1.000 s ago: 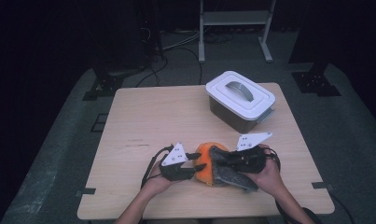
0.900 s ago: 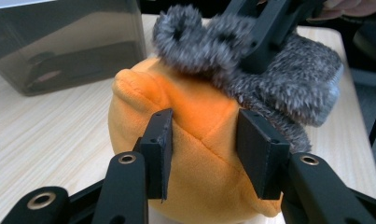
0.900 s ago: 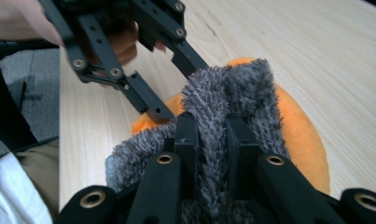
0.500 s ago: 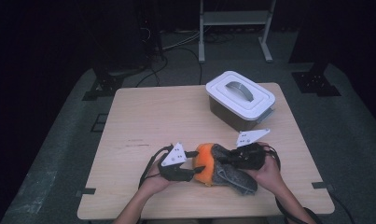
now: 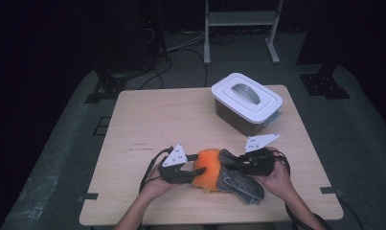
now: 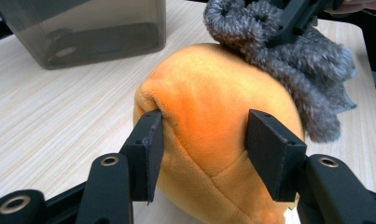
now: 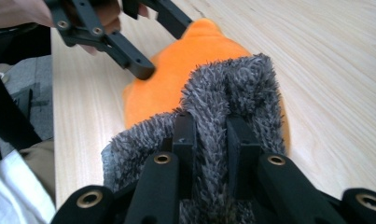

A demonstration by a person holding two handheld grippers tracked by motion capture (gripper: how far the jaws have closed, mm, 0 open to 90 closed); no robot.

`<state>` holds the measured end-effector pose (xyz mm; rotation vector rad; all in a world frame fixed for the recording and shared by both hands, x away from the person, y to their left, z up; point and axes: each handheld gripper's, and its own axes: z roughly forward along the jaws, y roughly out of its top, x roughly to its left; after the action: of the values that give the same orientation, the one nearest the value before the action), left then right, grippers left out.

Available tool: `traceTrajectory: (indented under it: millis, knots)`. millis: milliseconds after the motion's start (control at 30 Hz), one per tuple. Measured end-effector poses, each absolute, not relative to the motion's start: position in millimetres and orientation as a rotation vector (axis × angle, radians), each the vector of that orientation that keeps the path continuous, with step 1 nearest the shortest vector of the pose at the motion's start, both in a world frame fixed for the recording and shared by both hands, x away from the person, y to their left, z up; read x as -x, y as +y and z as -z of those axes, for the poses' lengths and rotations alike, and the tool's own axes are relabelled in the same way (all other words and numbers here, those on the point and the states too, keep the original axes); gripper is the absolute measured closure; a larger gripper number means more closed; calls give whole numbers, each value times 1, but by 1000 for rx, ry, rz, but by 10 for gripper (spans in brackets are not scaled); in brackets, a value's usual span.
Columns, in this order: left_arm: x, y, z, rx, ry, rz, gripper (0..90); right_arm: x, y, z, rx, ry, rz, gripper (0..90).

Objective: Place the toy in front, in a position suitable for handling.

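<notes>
I have both tongs working on one soft bundle near the front edge of the desk (image 5: 147,124): an orange plush toy (image 5: 207,167) with a grey fuzzy cloth (image 5: 238,184) draped over its right side.

My left tongs (image 6: 202,149) come in from the left and straddle the orange plush. Their jaws have just been closing, with the toy between them: the left pad dents the fabric, while the right pad lies against the plush surface. I read that as a grip on the plush toy.

My right tongs (image 7: 211,135) are clamped on a ridge of the grey cloth, with a fold of the pile bunched up between the two narrow pads. From the high view, the right tongs (image 5: 231,166) sit on top of the cloth, just where it meets the orange.

In the right gripper view, the left tongs (image 7: 162,42) appear at the far end of the toy, with one pad tip touching the orange.

A dark storage box with a white handled lid (image 5: 246,98) stands closed, well apart, toward the desk's far right.
</notes>
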<state>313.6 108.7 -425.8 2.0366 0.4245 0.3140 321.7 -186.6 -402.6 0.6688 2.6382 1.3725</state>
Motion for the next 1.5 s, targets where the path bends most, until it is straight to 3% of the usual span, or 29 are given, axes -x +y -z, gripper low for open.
traceTrajectory:
  millis: [267, 533, 1267, 1333, 1433, 1500]
  knots:
    - [-316, 111, 418, -1999, 462, -312, 292, -312, -168, 406, -545, 2714, -1368, 760]
    - [-316, 114, 424, -2032, 405, -238, 474, -312, -173, 404, -519, 2738, -1377, 761]
    - [-316, 129, 426, -2074, 342, -185, 482, -328, -199, 402, -685, 2714, -1434, 751]
    - [-317, 130, 426, -2077, 353, -164, 406, -326, -193, 405, -647, 2734, -1442, 750]
    - [-319, 127, 426, -2085, 387, -163, 187, -324, -189, 405, -616, 2749, -1446, 751]
    - [-320, 125, 428, -2075, 405, -130, 169, -321, -185, 404, -570, 2767, -1448, 751]
